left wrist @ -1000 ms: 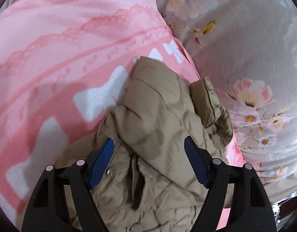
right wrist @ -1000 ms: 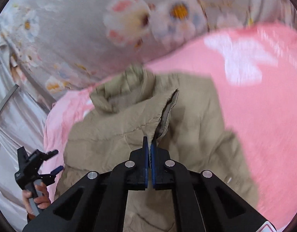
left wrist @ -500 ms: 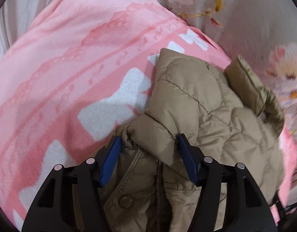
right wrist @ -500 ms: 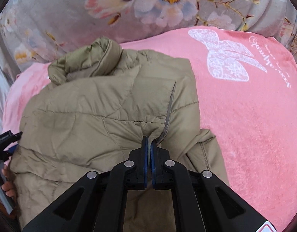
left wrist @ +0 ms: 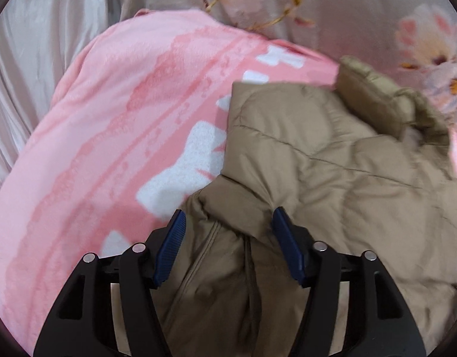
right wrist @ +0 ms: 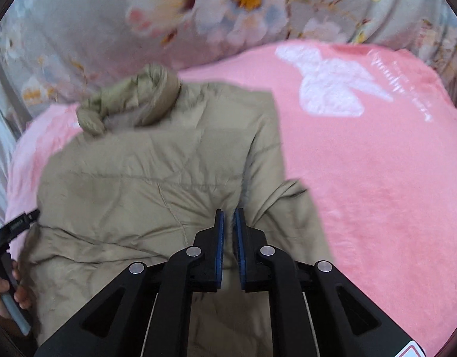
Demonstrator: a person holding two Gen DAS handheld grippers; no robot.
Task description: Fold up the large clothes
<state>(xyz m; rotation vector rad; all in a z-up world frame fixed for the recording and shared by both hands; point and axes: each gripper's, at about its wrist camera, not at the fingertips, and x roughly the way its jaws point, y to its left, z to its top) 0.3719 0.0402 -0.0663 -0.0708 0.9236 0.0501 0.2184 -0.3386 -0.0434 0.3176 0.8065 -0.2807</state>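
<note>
Right wrist view: a tan quilted puffer jacket [right wrist: 157, 184] lies on a pink plush blanket [right wrist: 377, 178] before grey floral bedding [right wrist: 79, 29]; the right gripper [right wrist: 228, 223] fingers have just parted, releasing the hem they pinched earlier, while the left gripper [left wrist: 228, 235] fingers, narrower than before, straddle a jacket fold unclenched.

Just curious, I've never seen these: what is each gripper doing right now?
Left gripper: jaws have just been closing around a fold of the jacket; grip cannot be told.
Right gripper: jaws have just been opening, slightly apart, holding nothing.
</note>
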